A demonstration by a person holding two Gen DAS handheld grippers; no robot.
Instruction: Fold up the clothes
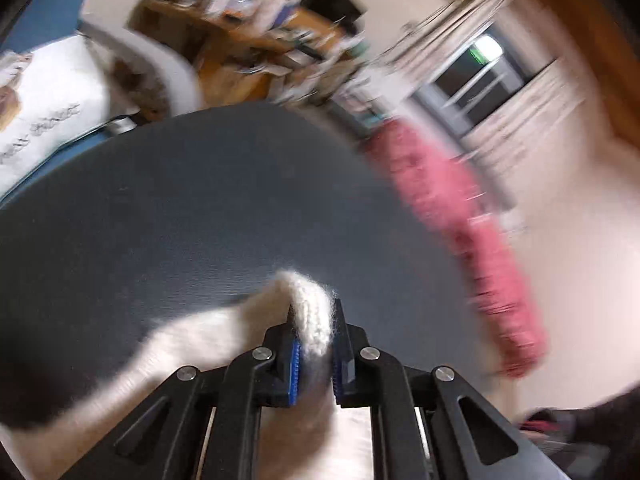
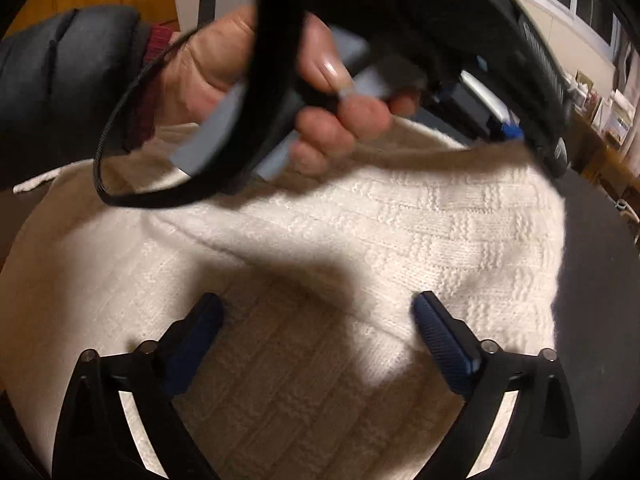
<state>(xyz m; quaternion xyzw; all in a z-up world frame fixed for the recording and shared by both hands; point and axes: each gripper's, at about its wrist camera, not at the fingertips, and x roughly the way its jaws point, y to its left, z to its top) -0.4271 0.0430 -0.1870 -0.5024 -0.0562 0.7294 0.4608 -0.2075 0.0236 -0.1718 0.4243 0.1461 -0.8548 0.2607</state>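
Left wrist view first: my left gripper [image 1: 314, 322] has its jaws clamped on a thick ribbed edge of the cream knit sweater [image 1: 240, 332], holding that edge up off the dark table [image 1: 180, 208]. Over on the right wrist view, my right gripper [image 2: 318, 332] hangs over the sweater with jaws spread wide, nothing between them. The sweater lies across the near part of the table, its basket-weave body under me and a fold running toward the far side, where the person's hand [image 2: 224, 68] grips the other tool.

I judge this knit soft, floppy and fairly bulky; it will sag and stretch if I lift from one point, and the fuzzy yarn should bite well on the blue ridged pads [image 2: 444, 344]. Ribbed hems and cuffs look like the firmest places to pinch, so I'd take a matching edge with the free jaws. How many folds are already in, I cannot tell; it could be partway or nearly stacked.

The table is dark and matt, so I expect some drag. Beyond its far right edge runs something pink [image 1: 452, 232], blurred. Further off there's a cluttered wooden desk [image 1: 240, 40], a window [image 1: 476, 76], and a white printed cushion [image 1: 48, 92] at far left.
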